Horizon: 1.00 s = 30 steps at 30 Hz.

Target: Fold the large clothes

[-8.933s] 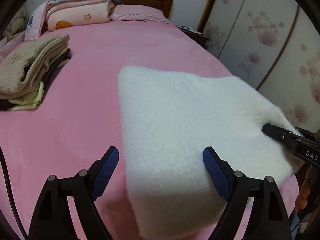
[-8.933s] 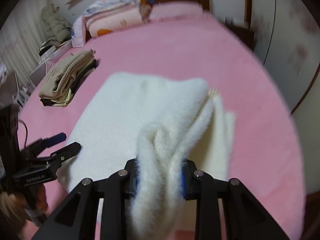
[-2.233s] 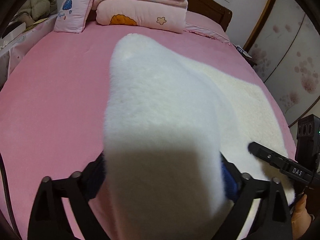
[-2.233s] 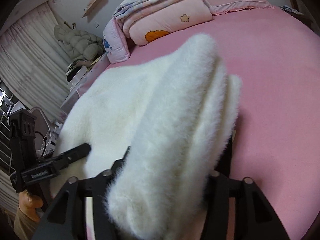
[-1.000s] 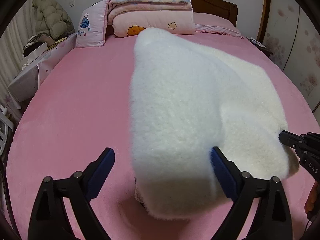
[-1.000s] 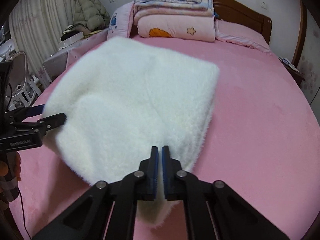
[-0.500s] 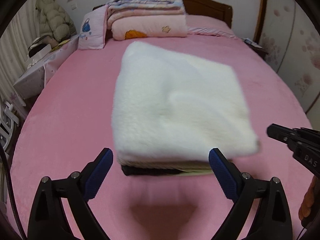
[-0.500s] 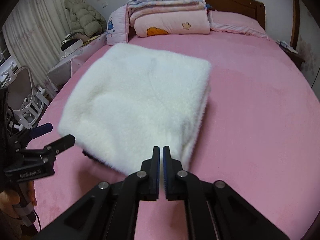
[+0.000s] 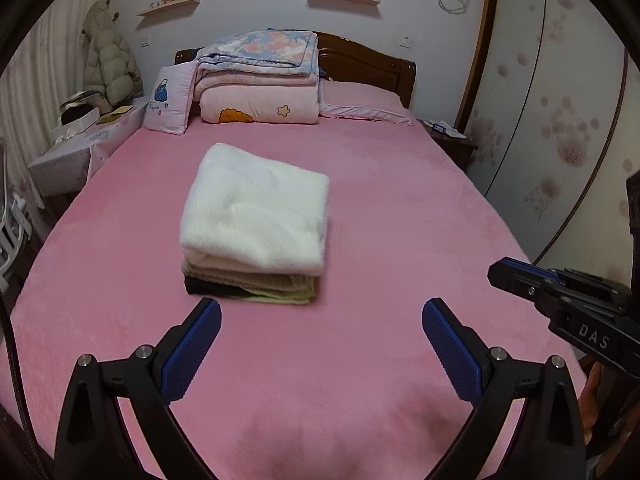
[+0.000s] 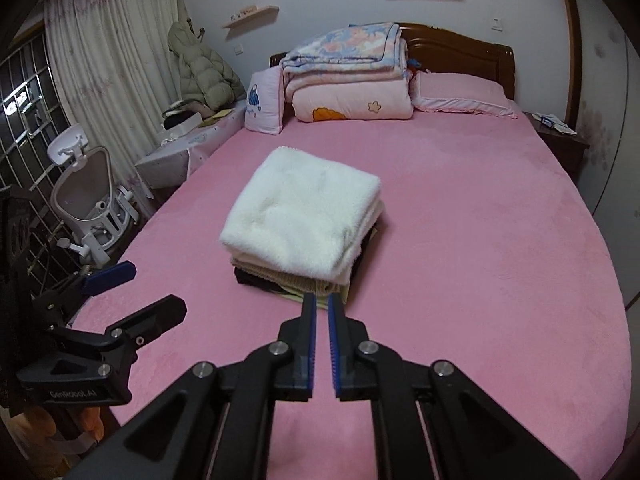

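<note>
While the pink bed (image 9: 400, 208) fills both views, a stack of folded quilts (image 9: 260, 80) sits against the headboard (image 9: 372, 64) at twelve o'clock, with a small pillow (image 9: 168, 100) printed with a blue handbag just beside it at eleven. At the bed's middle lies the pile of folded clothes (image 9: 248, 280), and the white fleece garment (image 9: 256, 216), folded square, rests on top of it above beige, black and pale-yellow layers. Neither tool touches it. The left gripper (image 9: 320, 320) stands wide open with nothing between its blue pads (image 9: 192, 348); its body reads "GenRobot.AI" in the right wrist view. The right gripper (image 10: 322, 308), marked "DAS" at four o'clock in the left view, is nearly closed, a thin gap showing, empty.
</note>
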Available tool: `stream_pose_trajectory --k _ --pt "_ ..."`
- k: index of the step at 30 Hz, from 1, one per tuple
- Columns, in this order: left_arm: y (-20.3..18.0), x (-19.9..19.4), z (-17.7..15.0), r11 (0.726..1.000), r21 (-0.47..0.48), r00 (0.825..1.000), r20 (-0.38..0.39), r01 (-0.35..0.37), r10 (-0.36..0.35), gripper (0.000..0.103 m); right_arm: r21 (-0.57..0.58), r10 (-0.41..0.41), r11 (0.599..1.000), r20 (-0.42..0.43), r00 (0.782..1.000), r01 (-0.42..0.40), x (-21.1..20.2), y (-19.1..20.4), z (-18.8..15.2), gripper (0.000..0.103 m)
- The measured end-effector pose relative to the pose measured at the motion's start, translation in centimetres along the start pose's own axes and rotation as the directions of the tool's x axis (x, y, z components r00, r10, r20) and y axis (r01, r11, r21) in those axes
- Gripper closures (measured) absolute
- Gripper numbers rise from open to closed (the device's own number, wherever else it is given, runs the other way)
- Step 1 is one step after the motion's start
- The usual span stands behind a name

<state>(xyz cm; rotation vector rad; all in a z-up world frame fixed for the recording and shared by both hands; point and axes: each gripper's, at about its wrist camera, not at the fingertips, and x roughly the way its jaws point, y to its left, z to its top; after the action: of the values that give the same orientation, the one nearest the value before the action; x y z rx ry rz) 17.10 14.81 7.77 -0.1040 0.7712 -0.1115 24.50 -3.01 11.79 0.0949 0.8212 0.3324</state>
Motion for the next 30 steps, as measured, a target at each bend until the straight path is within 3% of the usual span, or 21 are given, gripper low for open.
stream_pose_trajectory --k 7,16,21,27,30 --pt "-4.2 -4.9 -6.8 0.998 -0.036 0.999 0.022 -0.042 0.042 0.001 -0.016 -0.018 1.000 0.039 0.999 0.018 -7.4 -1.6 -7.3 0.084" --pt "-7.8 -7.6 -14.8 0.993 -0.047 0.993 0.026 -0.110 0.111 0.001 0.005 -0.070 0.998 0.058 0.996 0.070 -11.5 -2.5 -16.4 0.072" --pt "-9.0 -8.1 -18.0 0.996 -0.064 0.998 -0.022 -0.057 0.056 0.001 0.055 -0.077 0.996 0.090 0.993 0.072 -13.3 -2.6 -19.9 0.072" --pt "-10.3 -9.2 -20.9 0.995 -0.064 0.997 -0.012 -0.074 0.073 0.001 0.085 -0.126 0.990 0.142 0.982 0.115 -15.1 -2.1 -22.9 0.072" --pt "-10.6 -9.4 -21.8 0.995 -0.052 0.996 -0.015 -0.084 0.083 0.001 0.081 -0.155 0.986 0.156 0.976 0.144 -15.5 -1.7 -24.0 0.066"
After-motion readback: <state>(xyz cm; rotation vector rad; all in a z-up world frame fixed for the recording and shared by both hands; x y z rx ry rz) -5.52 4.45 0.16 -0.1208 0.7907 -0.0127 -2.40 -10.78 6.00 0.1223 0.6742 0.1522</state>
